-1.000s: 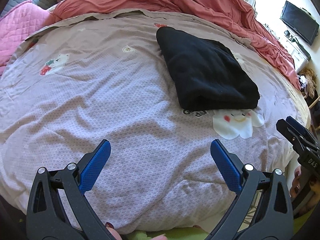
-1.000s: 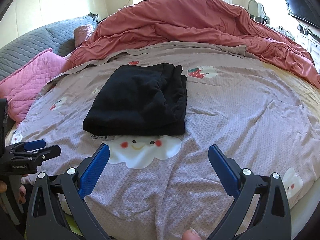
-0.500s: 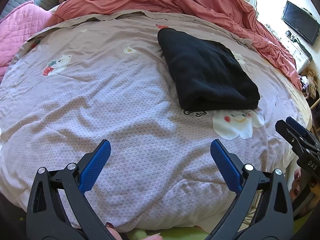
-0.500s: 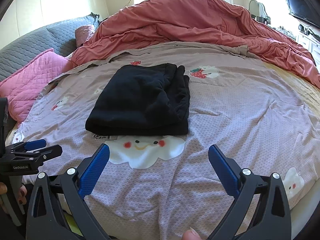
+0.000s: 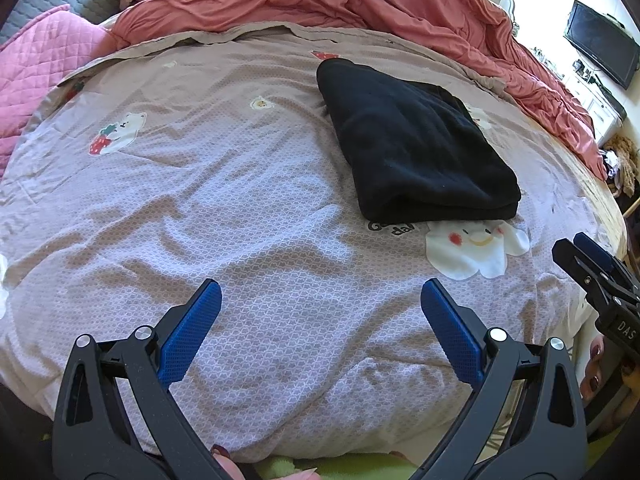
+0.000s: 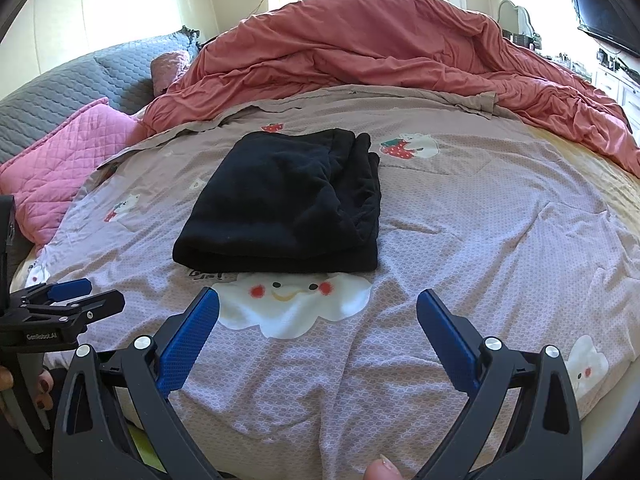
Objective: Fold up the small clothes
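Two blue-padded fingers of the left gripper [image 5: 320,320] spreading wide, gripping nothing, hovering over the mauve cartoon-print bedsheet [image 5: 248,208]. Lying ahead and to the right of it, well apart: the folded black fleece garment [image 5: 416,148], edges stacked, looking finished. Probably best keeping clear, not dragging the sheet under it.

Again two fingers, the right gripper [image 6: 318,320] gaping and empty. Sitting straight ahead, just beyond the white smiling-cloud print [image 6: 296,308]: the same garment, its loose layered edges to the right. If tidying, pinching those layers together and pressing lightly.
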Demonstrator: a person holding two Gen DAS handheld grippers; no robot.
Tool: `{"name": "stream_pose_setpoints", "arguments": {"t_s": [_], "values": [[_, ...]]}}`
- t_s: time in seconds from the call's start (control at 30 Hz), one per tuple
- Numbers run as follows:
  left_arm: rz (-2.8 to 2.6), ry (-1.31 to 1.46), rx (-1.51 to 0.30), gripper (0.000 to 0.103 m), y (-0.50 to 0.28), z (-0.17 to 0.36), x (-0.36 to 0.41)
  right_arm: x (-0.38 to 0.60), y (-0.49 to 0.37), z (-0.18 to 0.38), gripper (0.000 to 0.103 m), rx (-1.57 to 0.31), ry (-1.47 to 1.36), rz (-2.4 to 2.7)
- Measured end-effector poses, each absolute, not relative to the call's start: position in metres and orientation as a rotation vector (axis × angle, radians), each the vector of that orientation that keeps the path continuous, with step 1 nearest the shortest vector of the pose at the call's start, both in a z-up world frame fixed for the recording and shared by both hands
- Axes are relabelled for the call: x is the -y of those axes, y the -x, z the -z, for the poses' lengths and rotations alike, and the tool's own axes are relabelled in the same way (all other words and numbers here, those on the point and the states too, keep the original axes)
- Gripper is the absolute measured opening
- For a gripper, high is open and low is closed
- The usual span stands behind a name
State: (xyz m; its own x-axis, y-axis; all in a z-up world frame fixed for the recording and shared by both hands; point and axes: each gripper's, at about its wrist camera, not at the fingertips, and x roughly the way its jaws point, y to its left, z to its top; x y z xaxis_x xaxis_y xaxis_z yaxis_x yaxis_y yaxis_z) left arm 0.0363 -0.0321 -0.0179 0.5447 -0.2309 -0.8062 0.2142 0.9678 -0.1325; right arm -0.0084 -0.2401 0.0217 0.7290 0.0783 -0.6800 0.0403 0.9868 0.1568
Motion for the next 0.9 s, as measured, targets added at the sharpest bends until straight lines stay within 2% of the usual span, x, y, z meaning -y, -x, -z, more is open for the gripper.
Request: {"name": "stream_pose_setpoints", "arguments": {"t_s": [0.9], "values": [[0.258, 0.027, -0.953, 0.094, -0.0372, 0.0181, 0.0330, 0.2447, 0.0105, -0.0215, 0.099, -0.758, -0.172, -0.011]]}}
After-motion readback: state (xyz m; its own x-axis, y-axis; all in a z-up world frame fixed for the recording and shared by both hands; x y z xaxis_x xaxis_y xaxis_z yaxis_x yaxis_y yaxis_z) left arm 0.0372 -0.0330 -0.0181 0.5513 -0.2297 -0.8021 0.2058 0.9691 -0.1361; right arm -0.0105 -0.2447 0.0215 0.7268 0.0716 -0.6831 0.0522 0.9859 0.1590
